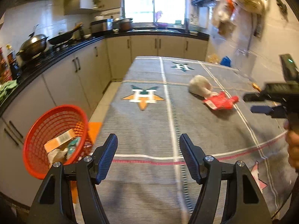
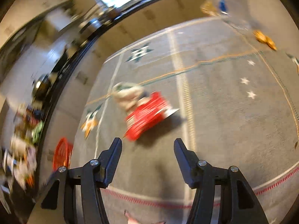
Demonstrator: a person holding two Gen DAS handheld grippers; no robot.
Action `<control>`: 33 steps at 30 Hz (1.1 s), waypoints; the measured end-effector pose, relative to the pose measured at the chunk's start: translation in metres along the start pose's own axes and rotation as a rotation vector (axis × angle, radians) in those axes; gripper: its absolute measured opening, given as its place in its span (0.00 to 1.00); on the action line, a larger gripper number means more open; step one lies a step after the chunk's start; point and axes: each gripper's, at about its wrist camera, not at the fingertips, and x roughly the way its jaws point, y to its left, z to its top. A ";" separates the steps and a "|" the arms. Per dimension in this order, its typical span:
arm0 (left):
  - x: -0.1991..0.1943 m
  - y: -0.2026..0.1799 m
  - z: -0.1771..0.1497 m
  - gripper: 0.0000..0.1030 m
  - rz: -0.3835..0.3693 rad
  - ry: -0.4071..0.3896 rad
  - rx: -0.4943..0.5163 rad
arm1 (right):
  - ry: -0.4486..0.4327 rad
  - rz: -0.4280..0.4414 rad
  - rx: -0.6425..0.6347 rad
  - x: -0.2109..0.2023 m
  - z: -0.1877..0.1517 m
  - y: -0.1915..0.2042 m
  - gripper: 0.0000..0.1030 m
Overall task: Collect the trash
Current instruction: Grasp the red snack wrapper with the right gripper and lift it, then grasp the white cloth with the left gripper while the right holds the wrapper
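Note:
A red wrapper [image 1: 220, 101] lies on the grey patterned tablecloth [image 1: 149, 127], touching a crumpled white tissue [image 1: 200, 86] just behind it. Both show blurred in the right wrist view, the wrapper [image 2: 147, 115] just ahead of my right gripper [image 2: 147, 141], the tissue [image 2: 127, 95] behind it. My right gripper is open and empty; it also shows in the left wrist view [image 1: 259, 103], to the right of the wrapper. My left gripper [image 1: 148, 140] is open and empty above the near part of the table. A red basket [image 1: 54, 140] with trash inside it sits at the table's left edge.
A small orange scrap [image 2: 265, 39] lies at the far right of the table. Kitchen counters [image 1: 56, 52] with woks and pots run along the left and back. Bags hang on the right wall [image 1: 243, 3]. The floor gap lies between table and cabinets.

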 end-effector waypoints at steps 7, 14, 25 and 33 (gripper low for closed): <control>0.005 -0.011 0.004 0.66 -0.013 0.013 0.021 | 0.067 0.057 0.115 0.043 0.025 -0.001 0.62; 0.003 -0.014 0.010 0.66 -0.012 0.014 0.029 | 0.089 0.023 0.092 0.056 0.021 0.001 0.23; 0.014 -0.050 0.044 0.77 -0.054 0.043 0.047 | -0.117 -0.031 -0.036 -0.012 0.018 -0.036 0.17; 0.060 -0.088 0.091 0.77 -0.088 0.123 -0.029 | -0.183 0.014 -0.082 -0.018 0.016 -0.046 0.17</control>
